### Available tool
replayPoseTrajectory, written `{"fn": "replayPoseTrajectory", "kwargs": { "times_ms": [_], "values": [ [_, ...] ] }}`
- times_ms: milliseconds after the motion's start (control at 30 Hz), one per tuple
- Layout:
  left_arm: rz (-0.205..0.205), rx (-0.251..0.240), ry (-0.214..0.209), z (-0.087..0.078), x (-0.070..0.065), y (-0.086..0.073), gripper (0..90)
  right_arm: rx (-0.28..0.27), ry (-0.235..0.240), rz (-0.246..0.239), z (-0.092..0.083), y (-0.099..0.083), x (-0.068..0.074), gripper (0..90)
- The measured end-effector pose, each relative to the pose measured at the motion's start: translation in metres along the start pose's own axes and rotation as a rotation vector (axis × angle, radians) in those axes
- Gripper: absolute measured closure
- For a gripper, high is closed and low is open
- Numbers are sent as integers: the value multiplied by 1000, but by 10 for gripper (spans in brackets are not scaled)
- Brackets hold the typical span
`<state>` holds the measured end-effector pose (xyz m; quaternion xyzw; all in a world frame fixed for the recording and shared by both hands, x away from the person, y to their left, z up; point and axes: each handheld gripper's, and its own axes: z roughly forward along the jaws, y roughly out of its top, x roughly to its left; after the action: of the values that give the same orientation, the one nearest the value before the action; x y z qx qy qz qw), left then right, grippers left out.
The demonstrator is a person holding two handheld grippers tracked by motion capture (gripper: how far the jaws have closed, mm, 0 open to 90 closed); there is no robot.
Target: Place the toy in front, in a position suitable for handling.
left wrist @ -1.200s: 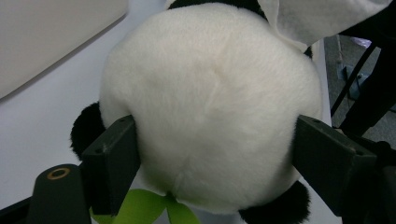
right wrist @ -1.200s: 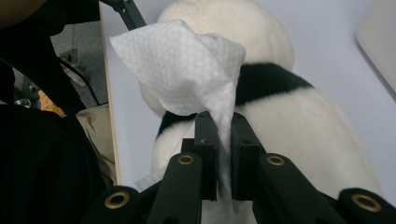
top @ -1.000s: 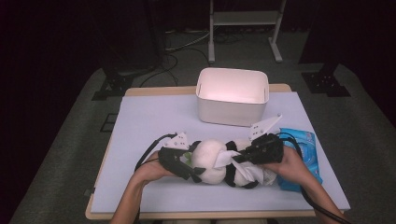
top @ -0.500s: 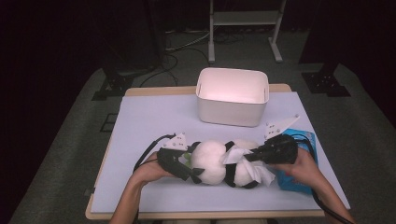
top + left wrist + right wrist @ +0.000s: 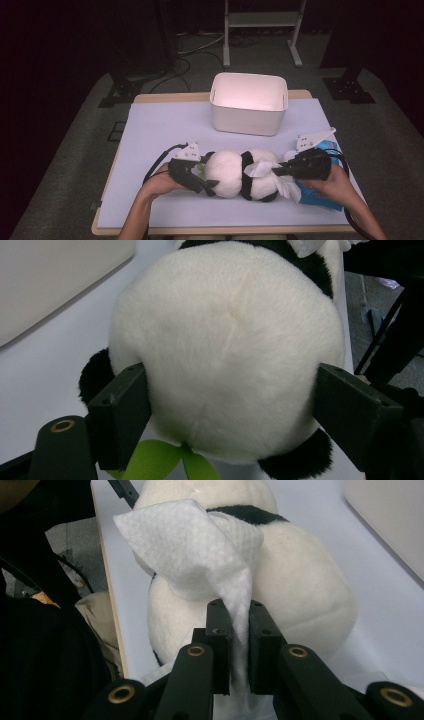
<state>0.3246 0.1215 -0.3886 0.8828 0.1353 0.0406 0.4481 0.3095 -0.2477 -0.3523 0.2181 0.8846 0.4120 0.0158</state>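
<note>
Jaws: left gripper [image 5: 227,405] clamps plush panda [image 5: 225,350]; right gripper [image 5: 235,625] pinches white tissue [image 5: 200,550]. No legible writing.

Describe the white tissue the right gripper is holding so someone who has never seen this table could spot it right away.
Start at the white bin at the table's far edge, then come toward the person to the panda plush lying on its side. The tissue is draped over it, pinched in the right gripper; it is thin, crinkled paper, not fur.
</note>
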Motion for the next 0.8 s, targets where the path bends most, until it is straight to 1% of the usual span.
{"fn": "replayPoseTrajectory", "kwargs": {
  "times_ms": [133,400,533,667,800],
  "values": [
    [-6,4,4,0,1,-1,187,11,0,-11,4,6,1,814],
    [0,2,5,0,0,0,187,6,15,-44,15,24,5,814],
    [-3,6,8,0,0,-1,187,17,7,-60,19,31,6,814],
    [3,1,5,0,0,0,188,5,-2,-51,14,26,4,814],
    [7,3,8,-1,-1,0,188,-8,-12,-20,7,16,0,814]
  ]
}}
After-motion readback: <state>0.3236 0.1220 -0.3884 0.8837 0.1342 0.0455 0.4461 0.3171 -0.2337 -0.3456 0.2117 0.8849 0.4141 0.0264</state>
